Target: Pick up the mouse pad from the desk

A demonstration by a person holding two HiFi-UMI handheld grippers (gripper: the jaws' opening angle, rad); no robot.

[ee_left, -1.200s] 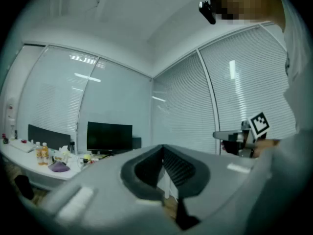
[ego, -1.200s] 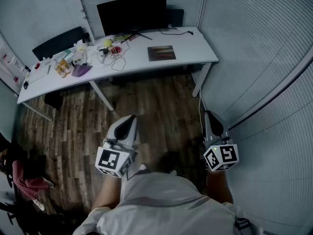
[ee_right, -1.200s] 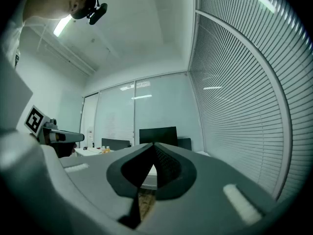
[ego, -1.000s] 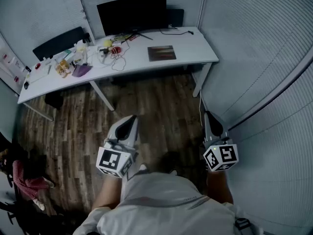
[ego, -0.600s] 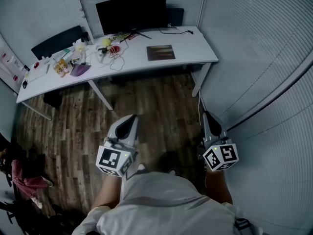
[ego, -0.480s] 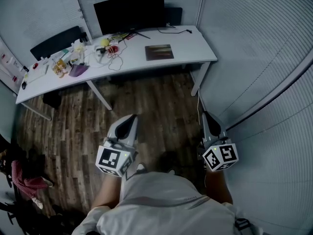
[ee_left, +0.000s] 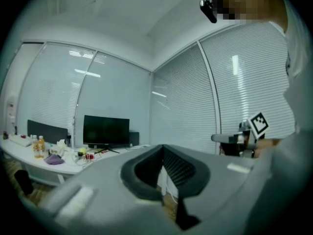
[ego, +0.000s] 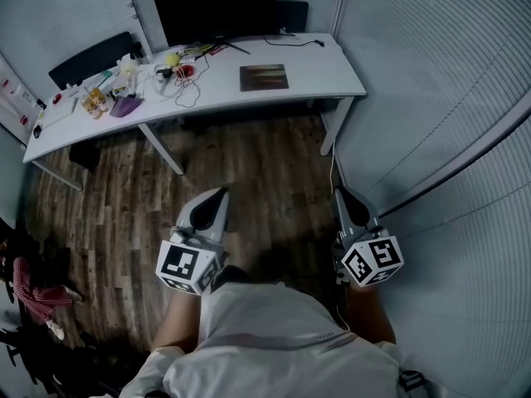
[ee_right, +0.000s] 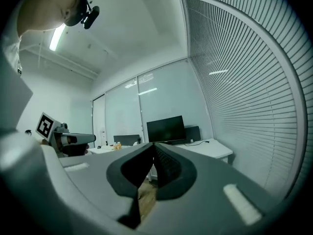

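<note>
The mouse pad (ego: 264, 77), a dark rectangle with a striped pattern, lies flat on the right half of the white desk (ego: 323, 65) far ahead, in front of a black monitor (ego: 214, 8). My left gripper (ego: 219, 196) and right gripper (ego: 341, 194) hang over the wooden floor close to my body, well short of the desk. Both are shut with nothing between the jaws. The left gripper (ee_left: 163, 149) looks toward the monitor (ee_left: 106, 130). The right gripper (ee_right: 153, 146) faces the desk (ee_right: 210, 149). The pad cannot be made out in either gripper view.
Clutter covers the desk's left half: bottles (ego: 93, 98), a purple cloth (ego: 124, 106), cables (ego: 182, 85). A black chair (ego: 87, 60) stands behind it. Blind-covered glass walls (ego: 440, 98) close off the right side. Red clothing (ego: 33, 280) lies at the floor's lower left.
The desk and mouse pad have shifted up and left in the head view. Both grippers have moved a little with the person and stayed shut.
</note>
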